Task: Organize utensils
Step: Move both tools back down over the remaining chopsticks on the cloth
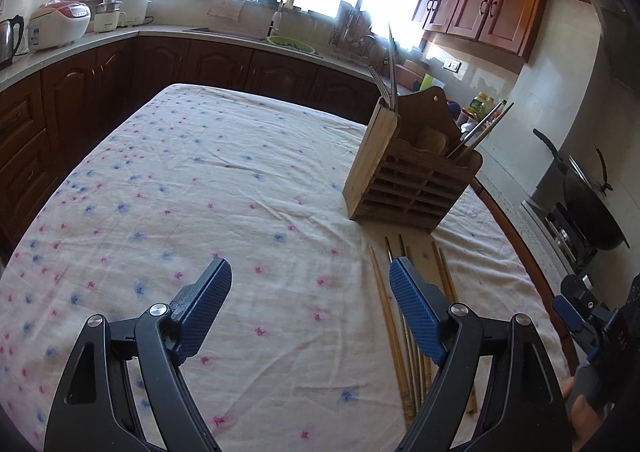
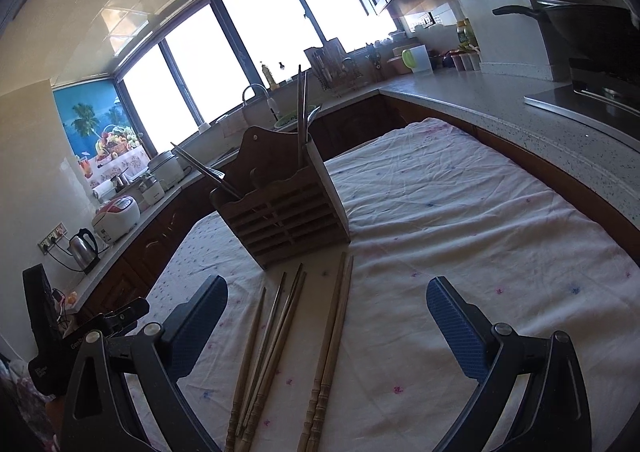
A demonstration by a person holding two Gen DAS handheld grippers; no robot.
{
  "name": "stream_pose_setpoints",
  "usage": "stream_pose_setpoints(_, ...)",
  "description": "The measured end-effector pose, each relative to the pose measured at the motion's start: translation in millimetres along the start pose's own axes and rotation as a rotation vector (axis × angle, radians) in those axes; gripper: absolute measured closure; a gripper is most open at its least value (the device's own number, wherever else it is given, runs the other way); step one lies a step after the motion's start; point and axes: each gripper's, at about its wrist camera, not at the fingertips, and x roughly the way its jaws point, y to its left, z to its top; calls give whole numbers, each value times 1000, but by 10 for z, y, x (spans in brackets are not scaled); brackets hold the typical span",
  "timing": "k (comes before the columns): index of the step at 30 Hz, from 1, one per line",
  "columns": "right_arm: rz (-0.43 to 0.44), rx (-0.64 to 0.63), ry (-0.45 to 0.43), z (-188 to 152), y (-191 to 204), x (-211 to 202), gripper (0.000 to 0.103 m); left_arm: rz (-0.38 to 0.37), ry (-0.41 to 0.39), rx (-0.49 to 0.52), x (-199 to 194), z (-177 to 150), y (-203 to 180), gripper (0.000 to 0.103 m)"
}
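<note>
A wooden utensil holder [image 1: 404,176] stands upright on the flower-print tablecloth [image 1: 200,192] near the table's far right edge, with metal chopsticks [image 1: 392,64] and a fork sticking up from its compartments. Several wooden chopsticks [image 2: 280,336] lie loose on the cloth just in front of it, toward the near edge. The left gripper [image 1: 308,316] hangs above the cloth with jaws wide and empty. The right gripper [image 2: 328,328] is also spread wide, empty, over the loose chopsticks.

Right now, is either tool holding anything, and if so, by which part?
Nothing is held. The left tool and right tool both stand open above the chopsticks lying loose on the tablecloth.
</note>
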Motion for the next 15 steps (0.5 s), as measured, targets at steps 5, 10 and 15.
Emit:
stream_pose_setpoints(5,-1,-12,10,-8,24,41,3,4,26,12,61,-3,-40,20)
stream_pose_setpoints(10,-26,-38,39,-25,42,135,4,13,58,29,160,-10,-87,20)
stream_pose_setpoints(15,-36,-37,74,-35,19,232,16,17,95,38,277,-13,-121,20)
